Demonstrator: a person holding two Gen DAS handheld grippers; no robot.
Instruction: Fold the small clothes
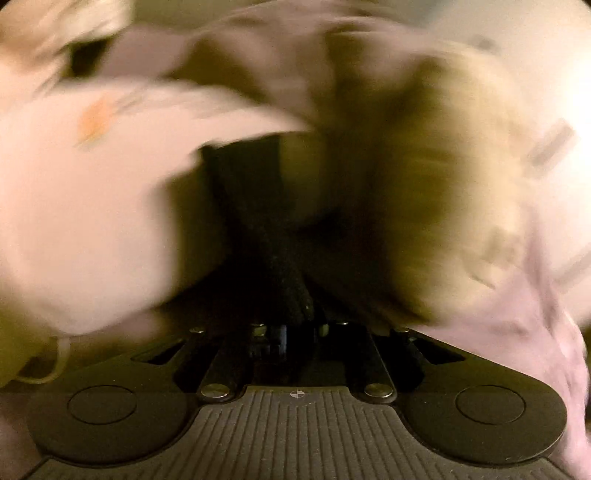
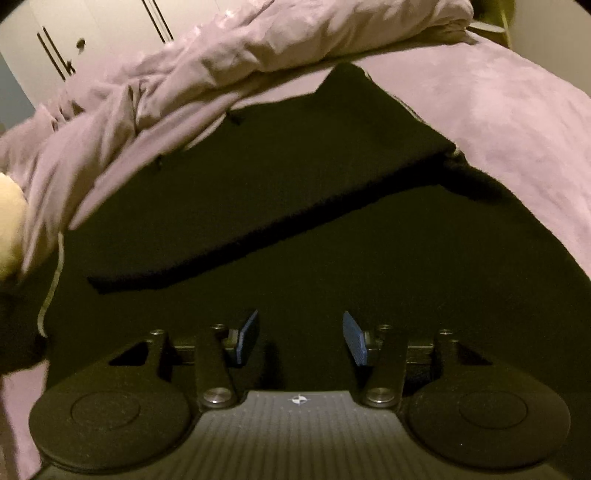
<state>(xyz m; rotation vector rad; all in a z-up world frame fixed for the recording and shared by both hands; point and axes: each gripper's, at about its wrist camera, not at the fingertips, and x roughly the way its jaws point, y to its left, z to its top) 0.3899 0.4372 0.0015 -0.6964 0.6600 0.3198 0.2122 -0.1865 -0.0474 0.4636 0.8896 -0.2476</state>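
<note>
In the right wrist view a black garment point(image 2: 295, 192) lies spread on the lilac bed sheet point(image 2: 517, 122), with one layer folded over along a slanted edge. My right gripper point(image 2: 301, 338) hovers low over its near part, open. Its blue pads point(image 2: 247, 338) stand apart with only flat cloth below them. The left wrist view is heavily blurred. There a strip of black garment point(image 1: 258, 221) rises from between the jaws of my left gripper point(image 1: 291, 317), which is shut on it. The cloth hides the fingertips.
A crumpled lilac duvet point(image 2: 221, 55) lies along the back of the bed, with white cupboard doors point(image 2: 92, 33) behind it. A cream soft thing point(image 2: 11, 221) sits at the left edge. In the left wrist view I see a pale cloth with an orange mark point(image 1: 92, 118) and a tan fuzzy shape point(image 1: 424, 184).
</note>
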